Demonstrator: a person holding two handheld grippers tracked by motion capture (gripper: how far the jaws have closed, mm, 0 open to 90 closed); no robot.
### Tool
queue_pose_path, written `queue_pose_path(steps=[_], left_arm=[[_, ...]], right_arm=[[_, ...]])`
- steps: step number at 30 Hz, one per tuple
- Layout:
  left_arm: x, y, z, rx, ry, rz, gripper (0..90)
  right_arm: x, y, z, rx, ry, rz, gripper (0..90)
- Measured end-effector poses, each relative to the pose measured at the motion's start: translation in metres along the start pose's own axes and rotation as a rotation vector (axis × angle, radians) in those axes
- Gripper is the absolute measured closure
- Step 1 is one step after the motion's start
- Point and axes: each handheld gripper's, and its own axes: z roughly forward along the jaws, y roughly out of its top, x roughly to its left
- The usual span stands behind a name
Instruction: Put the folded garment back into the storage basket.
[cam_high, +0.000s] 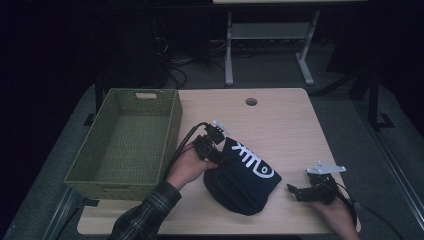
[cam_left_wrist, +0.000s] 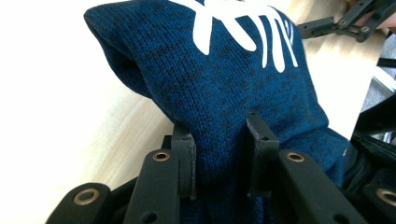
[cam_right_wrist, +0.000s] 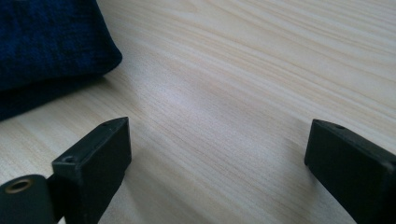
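A wooden desk is seen from above, with a person's two forearms reaching in from the bottom edge. Near the front middle of the desk lies a dark blue knitted garment, bunched into a rounded heap, with a white printed design on its upper side.

The left gripper is at the garment's upper left corner. In the left gripper view, its two black jaws are clamped on a fold of the blue knit, which bulges up between them. The gripped corner is raised off the desk, while the rest of the garment rests on the wood. The left hand wears a plaid sleeve.

The right gripper is low over the desk, just to the right of the garment and not touching it. In the right gripper view, its jaws stand wide apart with bare wood between them, and the edge of the garment sits at the upper left.

An empty green woven basket stands on the left part of the desk, close beside the left hand.
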Motion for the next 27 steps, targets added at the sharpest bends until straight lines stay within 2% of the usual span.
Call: queue_pose_path(steps=[3, 16, 27], left_arm=[[-0.003, 0.004, -0.005, 0.006, 0.019, 0.019, 70.0], [-0.012, 0.013, -0.028, 0.005, 0.025, 0.042, 70.0], [-0.018, 0.021, -0.061, -0.010, 0.022, 0.056, 70.0]], right_arm=[[0.000, 0.000, 0.000, -0.001, 0.000, 0.001, 7.0], [0.000, 0.000, 0.000, -0.001, -0.002, 0.003, 7.0], [0.000, 0.000, 0.000, 0.000, -0.002, 0.003, 7.0]])
